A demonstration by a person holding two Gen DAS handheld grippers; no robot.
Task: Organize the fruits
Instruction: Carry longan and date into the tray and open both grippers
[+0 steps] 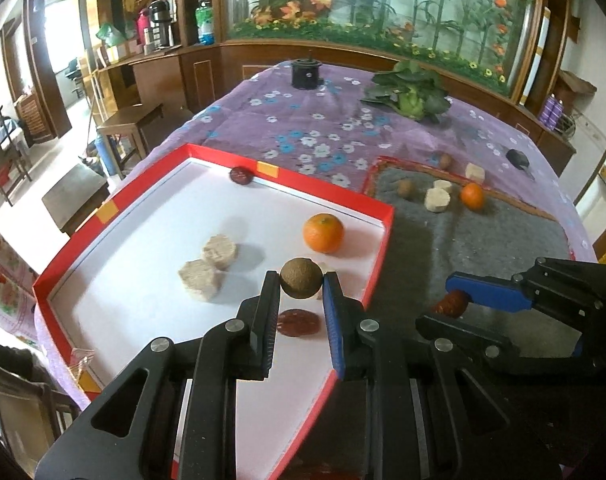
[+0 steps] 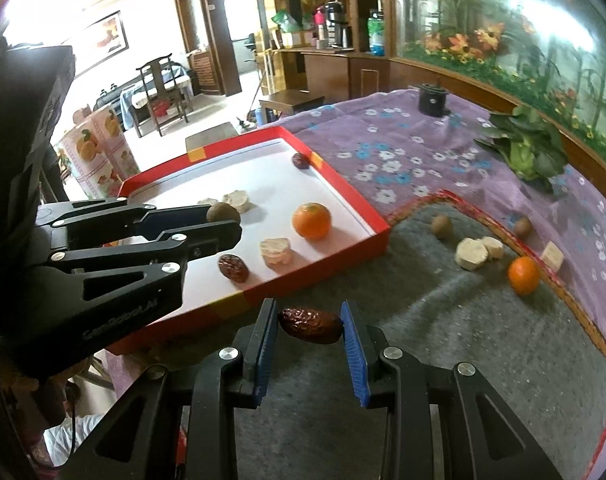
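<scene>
Holding, left: the left gripper (image 1: 301,285) has its jaws closed on a round brown walnut-like fruit (image 1: 301,282), pinched between the fingertips above the white floor of the red-walled shallow box (image 1: 387,236); the right wrist view shows the same fruit (image 2: 223,213) at the tip of that gripper (image 2: 227,220)
Holding, right: the right gripper (image 2: 309,326) grips a wrinkled dark red date (image 2: 310,325) by its two ends, the jaws narrowed to the fruit's length; it hangs over the grey felt mat (image 2: 443,328), just beside the box's near wall
Right gripper in left view: its blue finger (image 1: 487,290) lies across the date (image 1: 451,304)
In the box: a bright orange mandarin (image 1: 323,233); two pale tan pressed cakes (image 1: 207,266) touching each other; a flat dark red date (image 1: 299,322) below the left jaws; another dark date (image 1: 240,176) against the far wall
On the mat: a smaller orange mandarin (image 2: 523,275); two pale cakes (image 2: 479,253) side by side; a brown nut (image 2: 441,225)
Beyond the mat: a brown nut (image 2: 523,227) and a pale square cake (image 2: 552,256) near the mat's red border
Table: a purple flowered cloth (image 1: 303,128) with a leafy green vegetable (image 1: 413,94) and a black cylindrical object (image 1: 306,73) at the far side
</scene>
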